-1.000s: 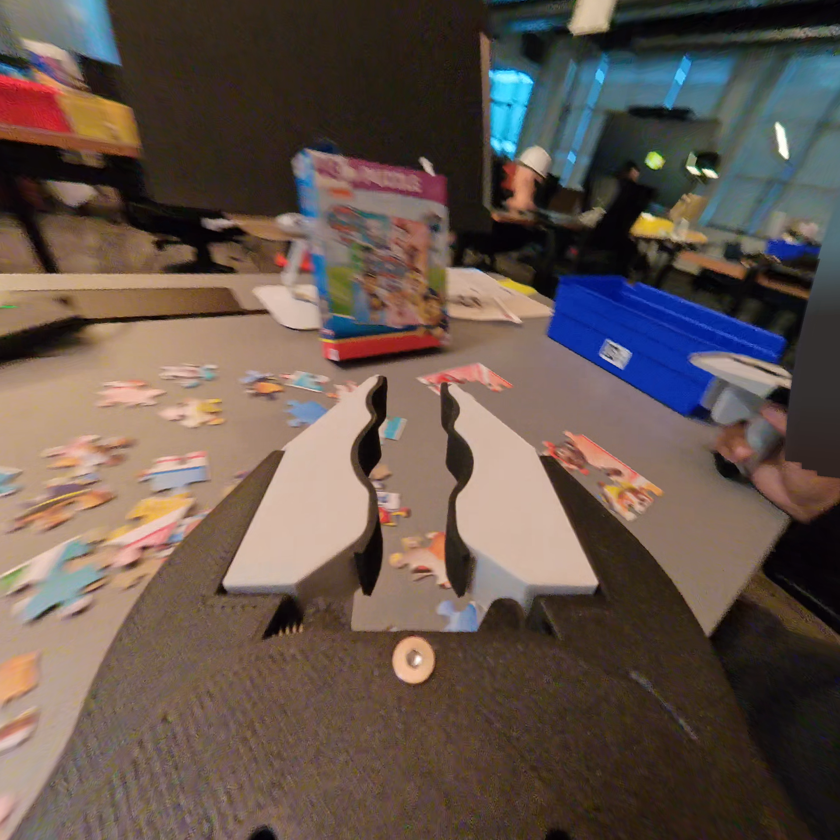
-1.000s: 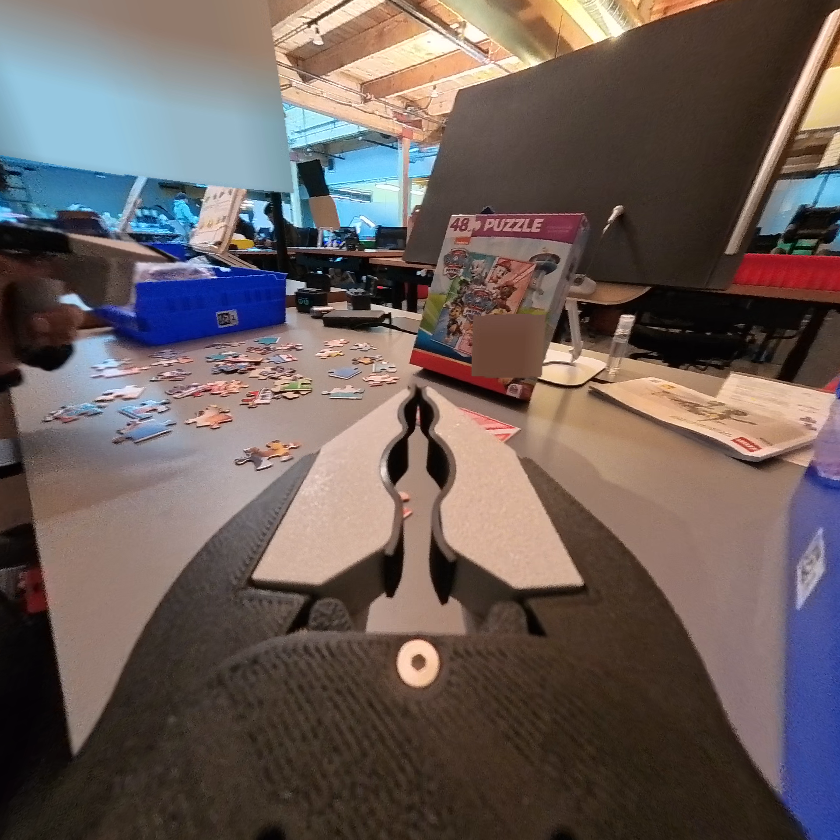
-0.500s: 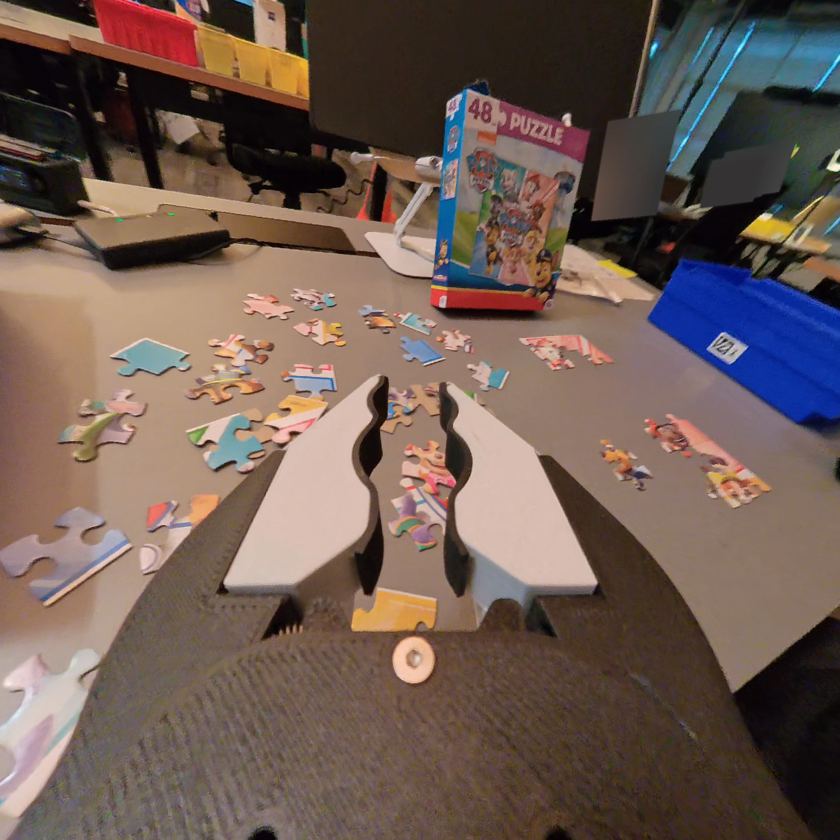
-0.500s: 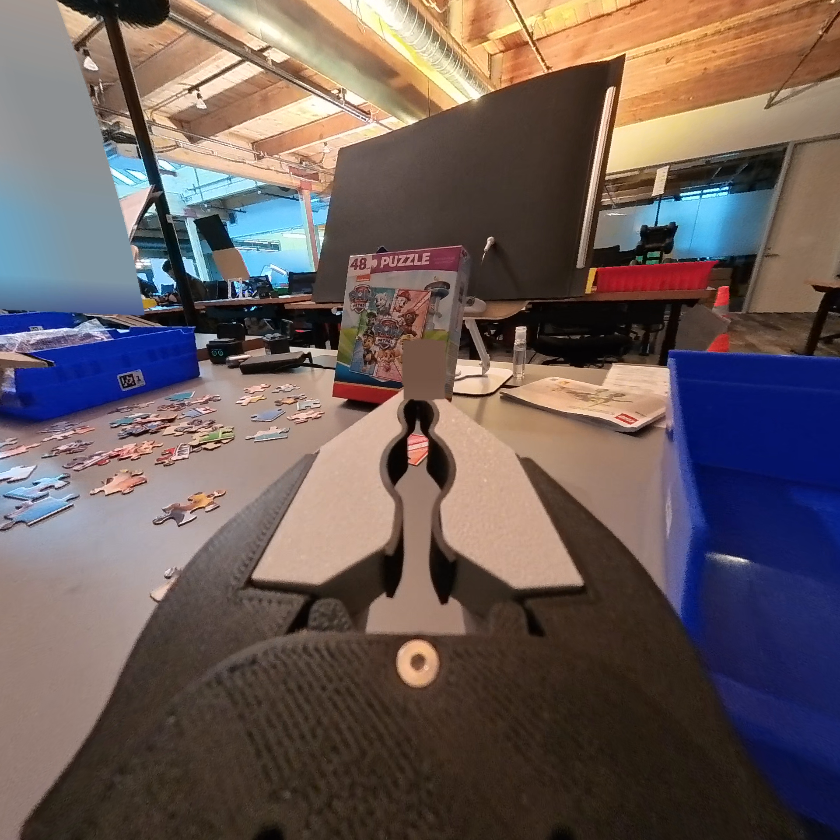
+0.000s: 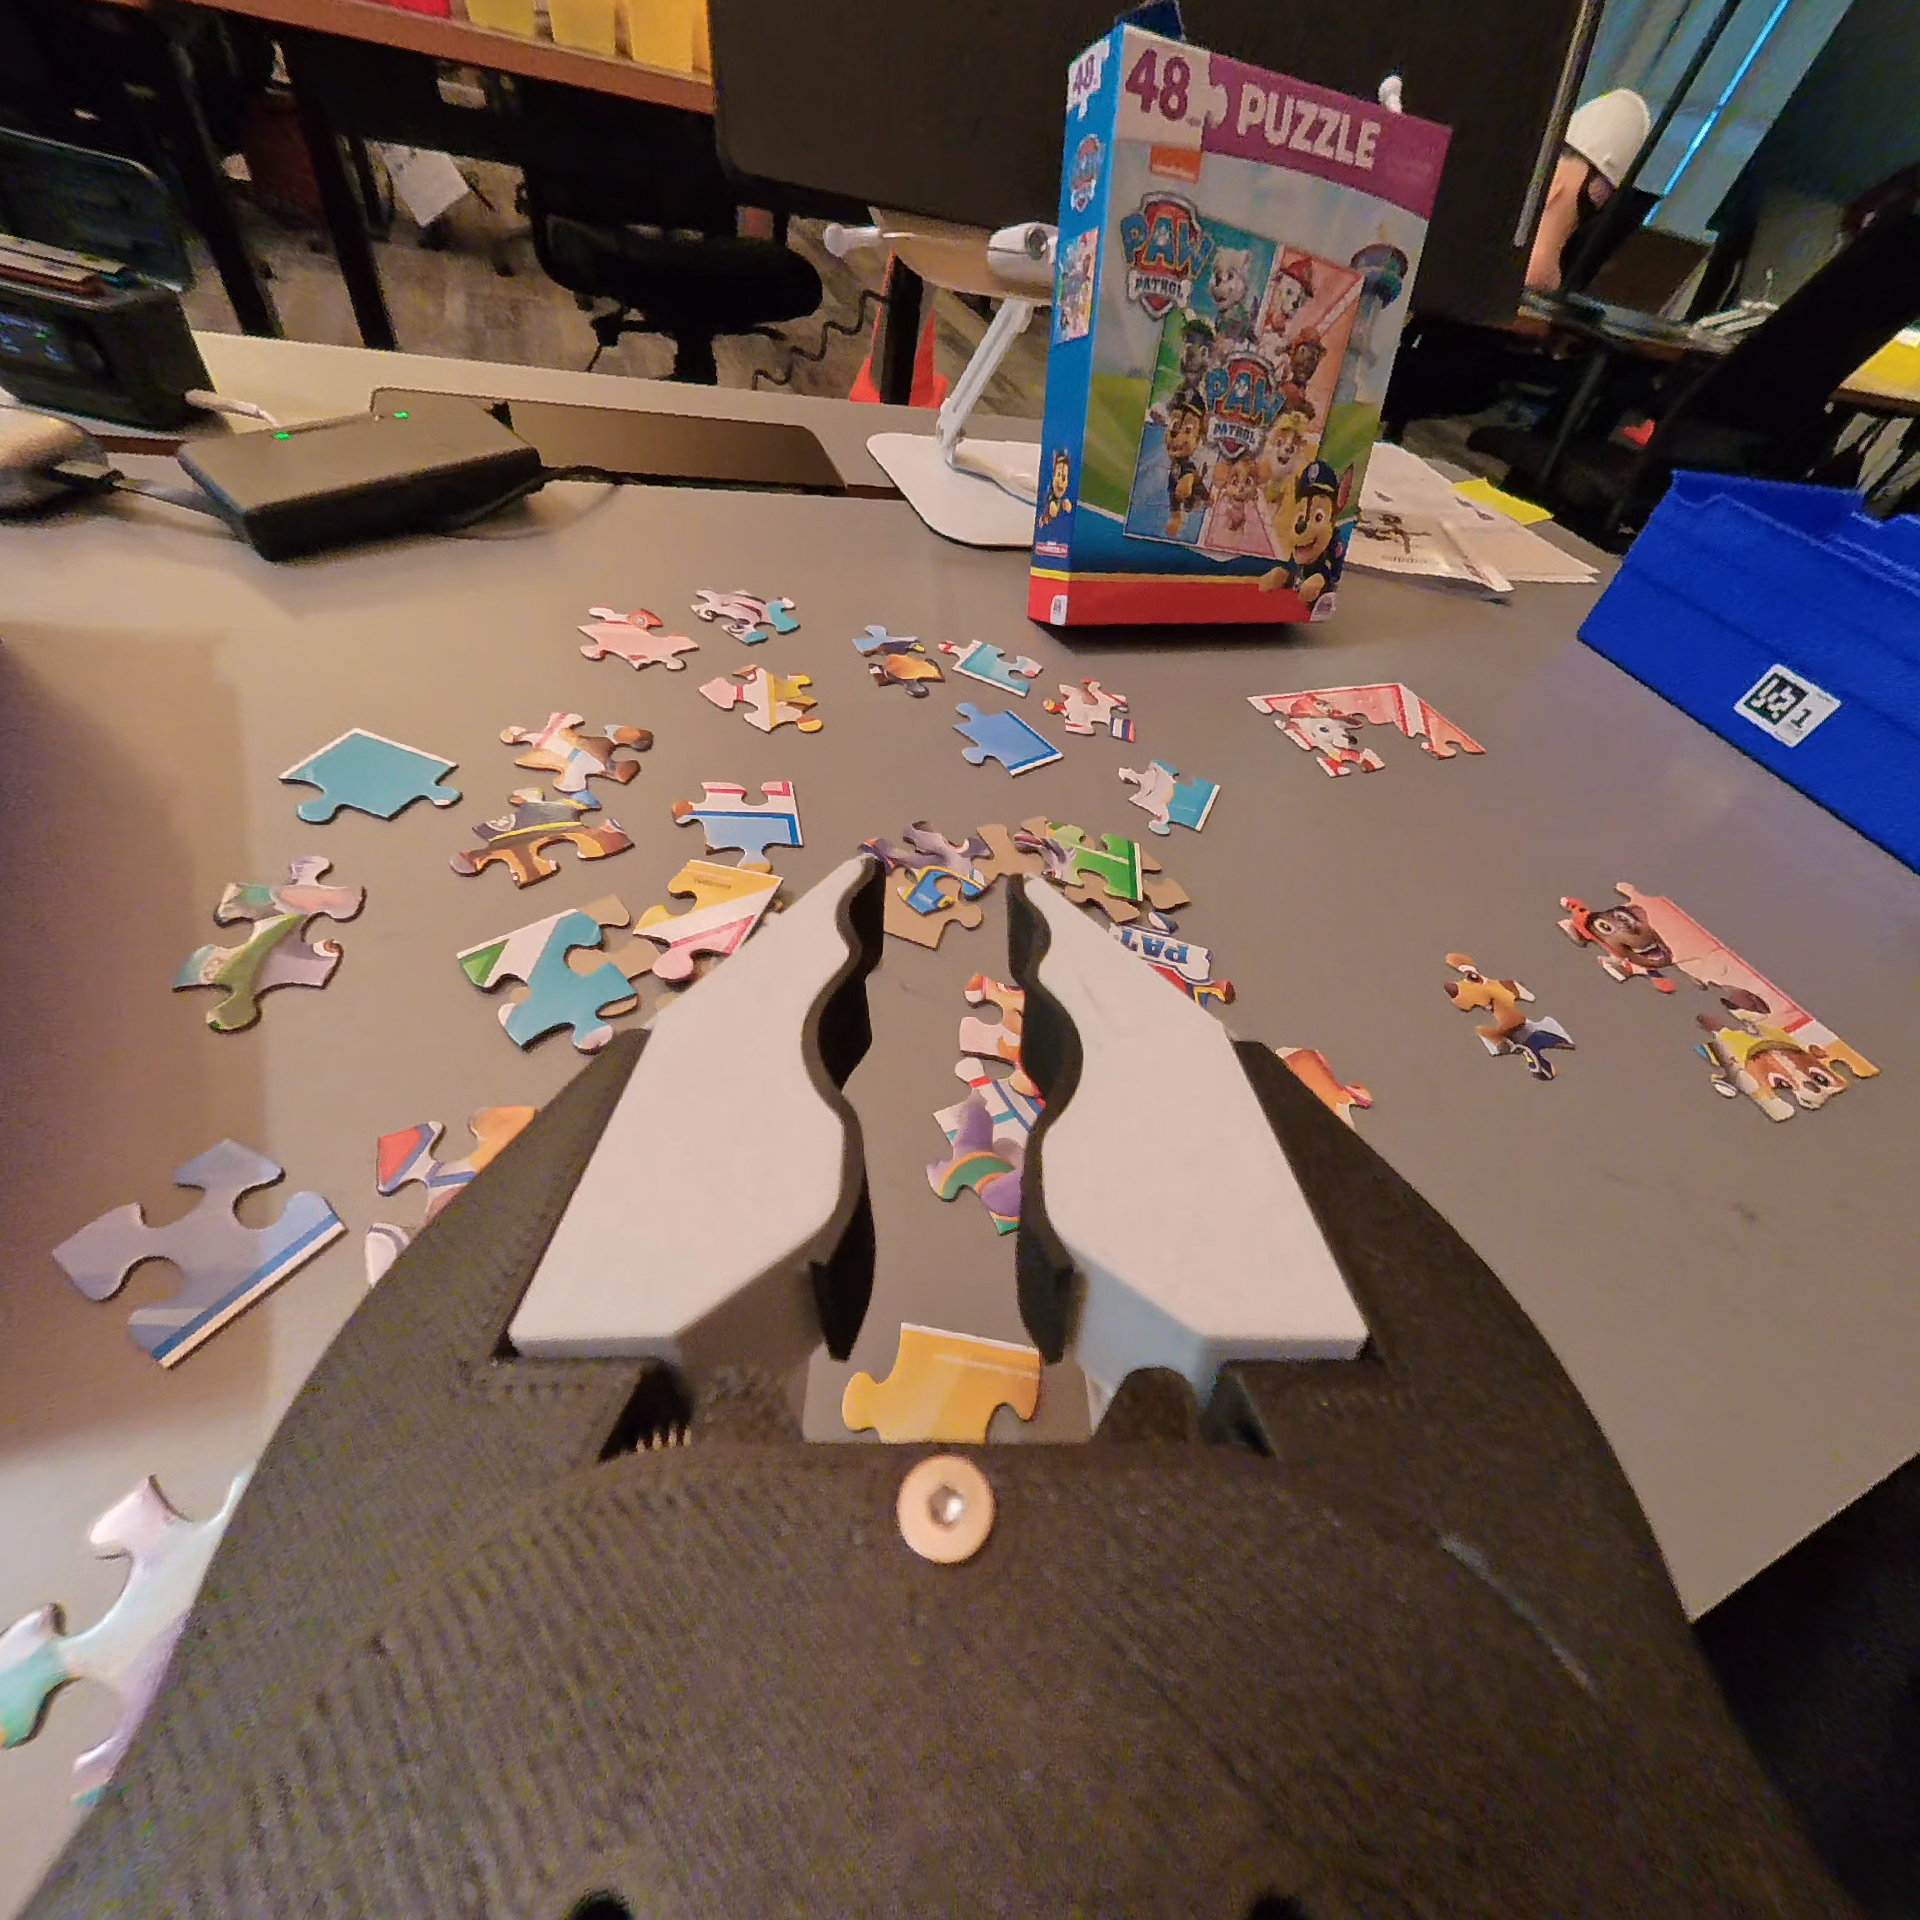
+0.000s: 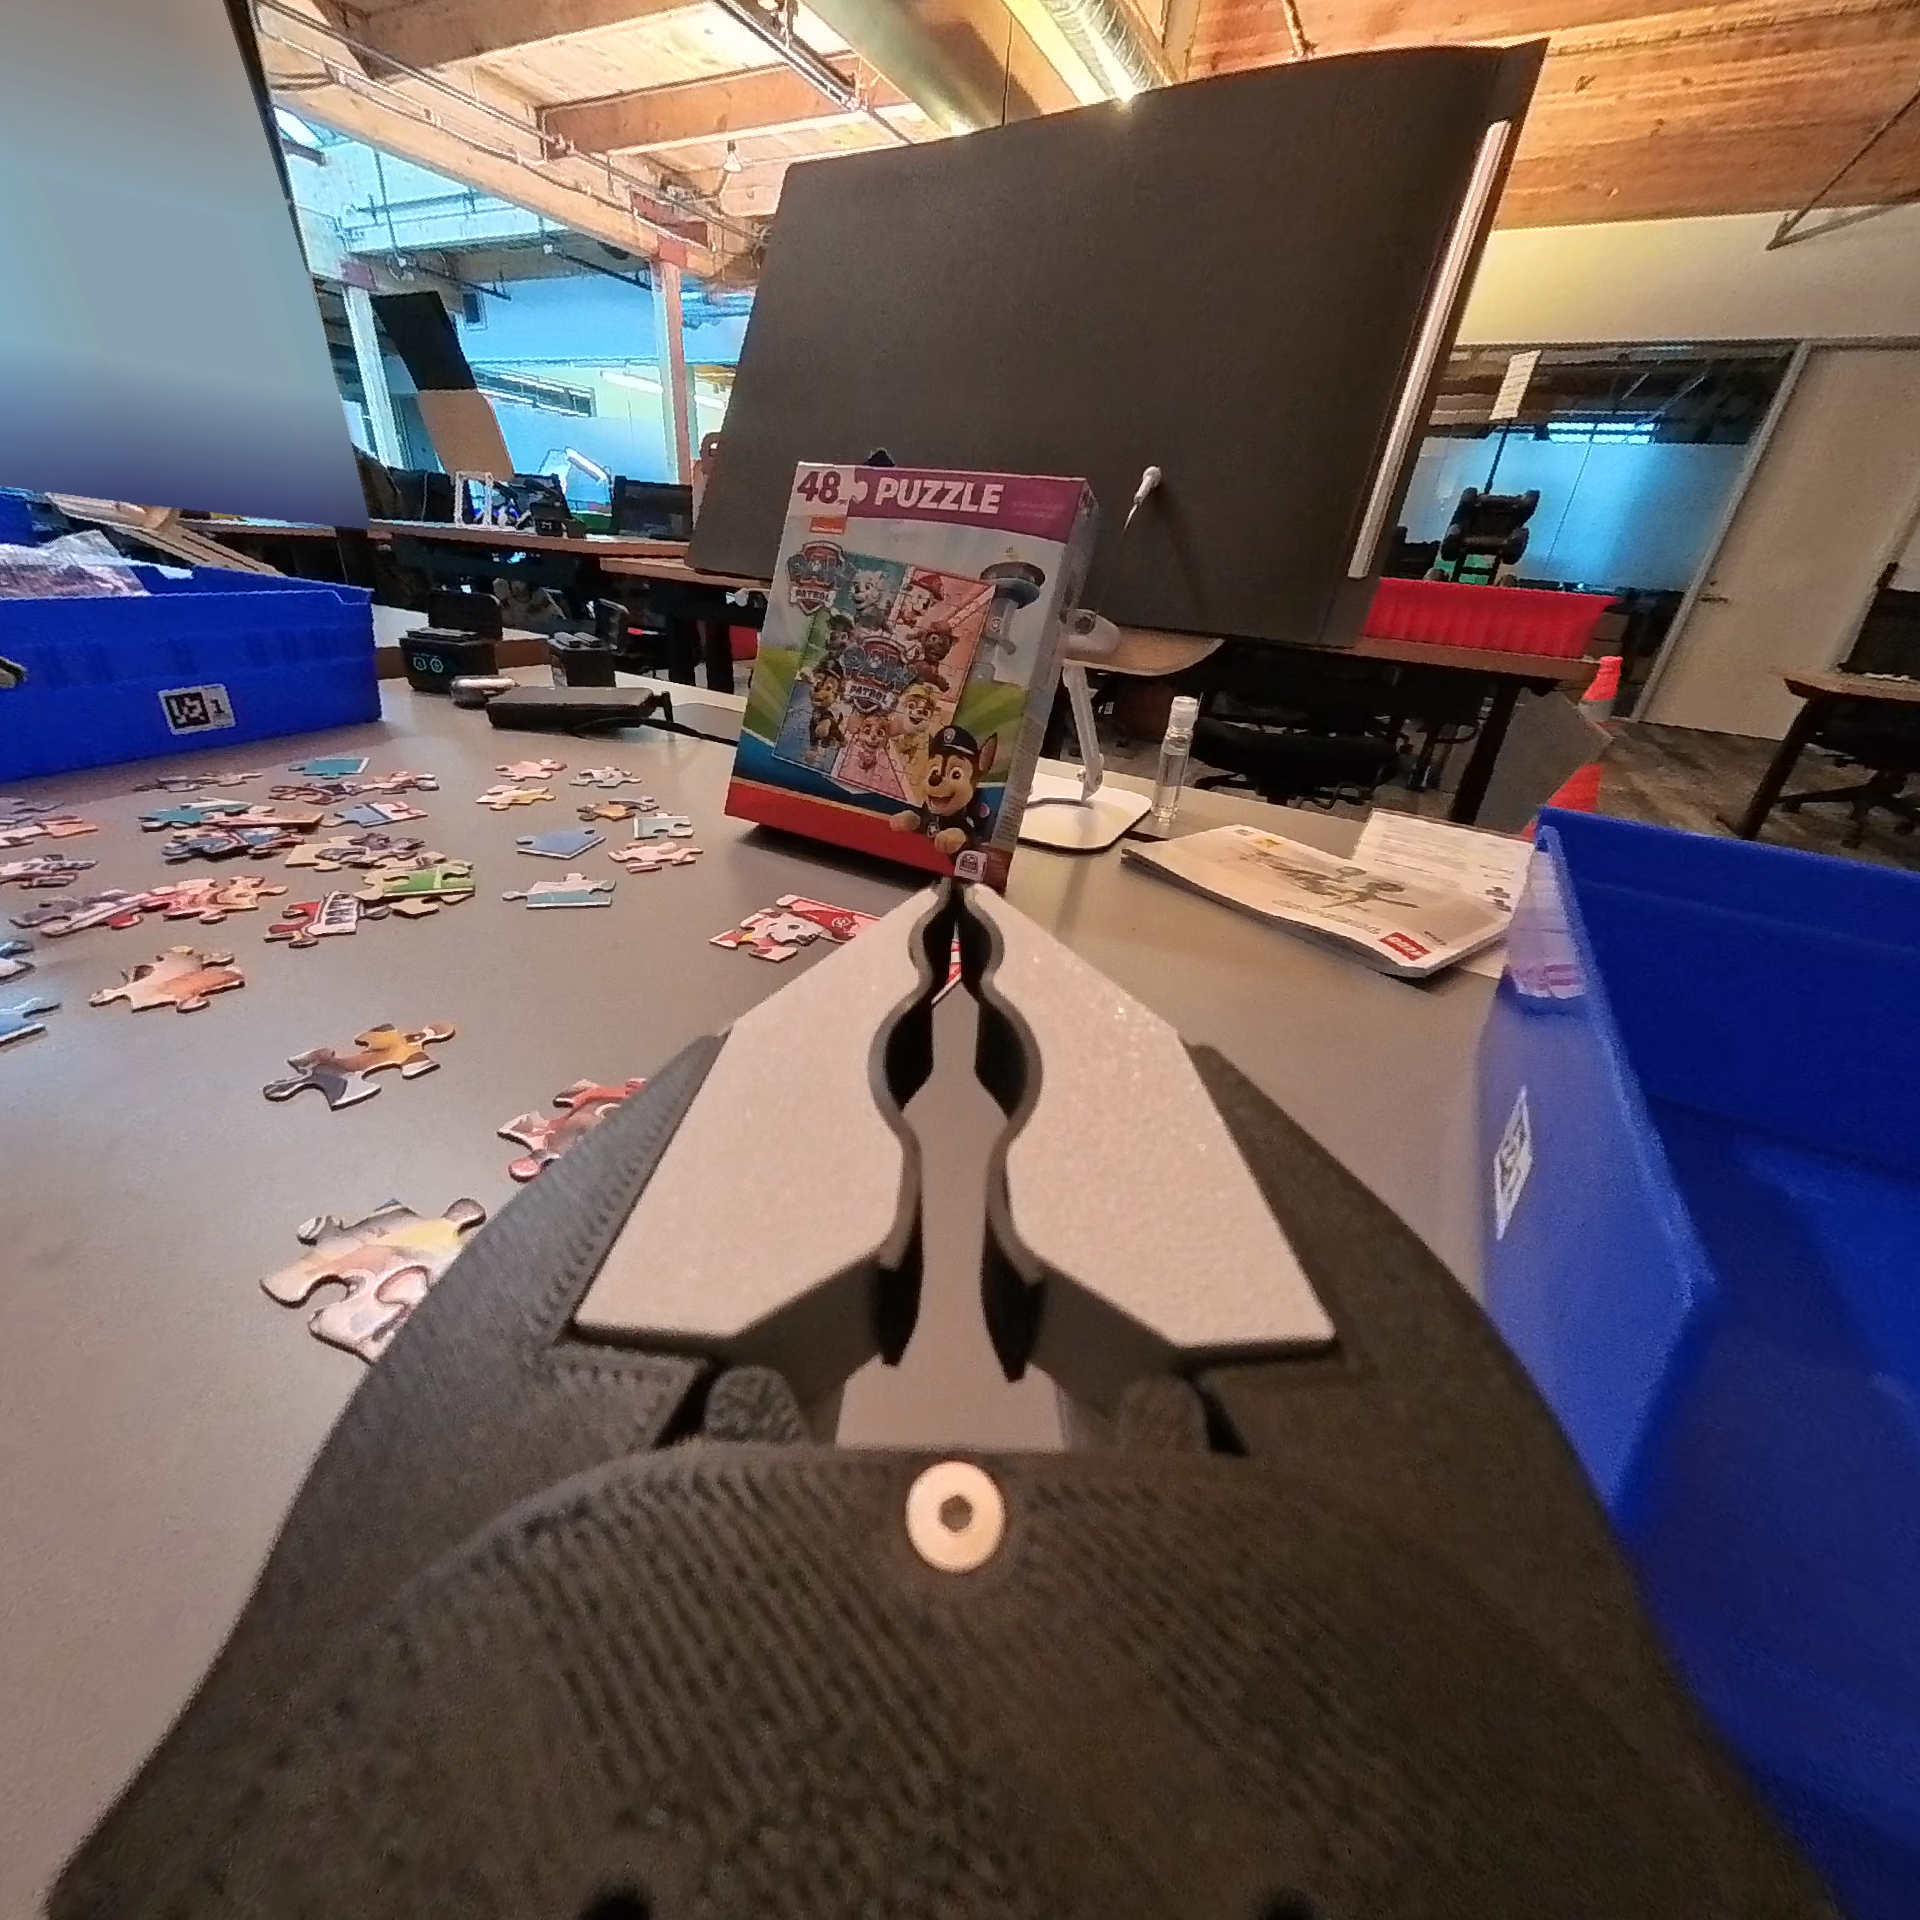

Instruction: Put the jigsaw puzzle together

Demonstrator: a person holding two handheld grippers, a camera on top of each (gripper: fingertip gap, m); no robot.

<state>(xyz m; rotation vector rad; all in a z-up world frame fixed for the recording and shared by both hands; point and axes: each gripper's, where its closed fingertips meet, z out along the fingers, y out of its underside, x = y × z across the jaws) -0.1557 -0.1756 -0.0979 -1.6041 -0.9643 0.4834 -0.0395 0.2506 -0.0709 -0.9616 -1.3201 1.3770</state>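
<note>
Your left gripper (image 5: 940,883) hovers over the scattered puzzle pieces (image 5: 727,831) in the middle of the desk (image 5: 1558,1299), fingers a narrow gap apart and holding nothing; a brown face-down piece (image 5: 920,914) shows just past the tips, and a yellow piece (image 5: 940,1382) lies on the desk below the finger roots

Your right gripper (image 6: 951,894) has its fingertips pressed together, nothing between them, pointing at the lower corner of the puzzle box (image 6: 914,665)

Puzzle box stands upright toward the far edge of the desk: purple band on top, red strip at the bottom, blue side panel, cartoon dogs on the front, a piece count and title printed large. Wording left uncopied

A blue bin (image 6: 1714,1143) sits near the desk's right edge beside your right gripper, white square code sticker on its wall. A second blue bin (image 6: 187,665), with the same kind of sticker, is at the far left in the right wrist view

A small joined red-and-white section (image 5: 1361,722) lies in front of the box. A printed booklet (image 6: 1320,904) lies right of the box; a black device (image 5: 353,478) sits near the far left corner
</note>
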